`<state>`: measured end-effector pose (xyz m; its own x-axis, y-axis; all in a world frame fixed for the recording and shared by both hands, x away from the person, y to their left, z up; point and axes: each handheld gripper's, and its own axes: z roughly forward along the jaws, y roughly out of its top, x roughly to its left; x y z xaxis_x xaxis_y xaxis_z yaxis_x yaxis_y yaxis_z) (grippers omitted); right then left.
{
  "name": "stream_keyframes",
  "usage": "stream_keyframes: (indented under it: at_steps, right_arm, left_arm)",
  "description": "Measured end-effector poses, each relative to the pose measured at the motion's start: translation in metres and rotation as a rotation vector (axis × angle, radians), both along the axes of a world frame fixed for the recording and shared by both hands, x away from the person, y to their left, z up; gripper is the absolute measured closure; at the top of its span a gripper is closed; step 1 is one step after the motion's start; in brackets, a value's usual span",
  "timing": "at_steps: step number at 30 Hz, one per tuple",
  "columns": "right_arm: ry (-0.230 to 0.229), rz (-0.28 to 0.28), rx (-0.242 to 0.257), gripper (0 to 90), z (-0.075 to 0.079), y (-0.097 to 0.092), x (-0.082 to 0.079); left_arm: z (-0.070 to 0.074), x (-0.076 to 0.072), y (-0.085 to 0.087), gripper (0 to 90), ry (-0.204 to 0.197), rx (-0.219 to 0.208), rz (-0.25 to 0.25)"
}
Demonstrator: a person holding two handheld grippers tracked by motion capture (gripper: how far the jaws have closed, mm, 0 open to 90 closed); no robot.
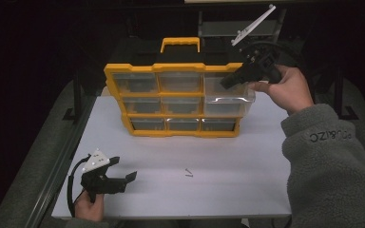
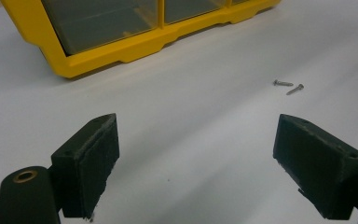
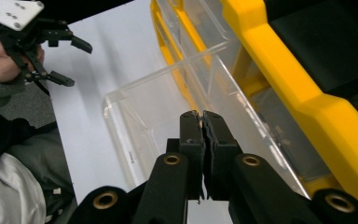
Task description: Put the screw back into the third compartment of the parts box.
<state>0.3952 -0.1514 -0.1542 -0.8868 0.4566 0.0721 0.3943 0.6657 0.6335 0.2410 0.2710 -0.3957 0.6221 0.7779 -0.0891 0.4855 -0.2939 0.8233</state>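
A yellow organizer [image 1: 173, 69] with clear drawers stands at the back of the white table [image 1: 247, 180]. Its middle-right drawer [image 1: 229, 103] is pulled partway out. My right gripper [image 1: 227, 83] hovers over that drawer, its jaws shut with nothing seen between them. In the right gripper view the pressed-together tips [image 3: 201, 115] sit above the clear drawer [image 3: 140, 116]. My left gripper [image 1: 125, 169] rests low near the front left table edge, jaws wide open and empty. Two small screws [image 1: 188, 173] lie on the table to its right, ahead of the open jaws [image 2: 196, 140] as screws [image 2: 289, 86].
The organizer's black top and yellow handle [image 1: 180, 43] lie behind the drawers. The organizer's lower corner [image 2: 70, 70] is close ahead of the left gripper. A grey sleeve [image 1: 332, 161] covers the table's right front. The table's left edge borders a grey rail [image 1: 62, 161].
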Motion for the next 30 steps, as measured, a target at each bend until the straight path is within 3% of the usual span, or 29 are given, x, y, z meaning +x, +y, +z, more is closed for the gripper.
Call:
stream_keyframes:
  at_steps: [7, 14, 23, 30]
  right_arm:
    - [0.014, -0.010, -0.017, 81.0, -0.010, 0.003, 0.004]
    - [-0.017, 0.017, 0.019, 79.7, 0.000, 0.001, -0.007]
    - [-0.035, 0.060, 0.050, 76.1, 0.012, -0.004, -0.039]
    - [-0.047, 0.104, 0.073, 73.0, 0.011, -0.005, -0.065]
  left_arm:
    - [0.001, 0.000, 0.002, 13.7, -0.009, 0.011, -0.003]
    - [0.000, 0.000, 0.001, 13.7, -0.010, -0.007, 0.007]
    - [0.001, 0.000, 0.002, 13.7, -0.004, 0.019, 0.001]
    - [0.000, 0.001, 0.001, 13.7, -0.005, 0.011, 0.005]
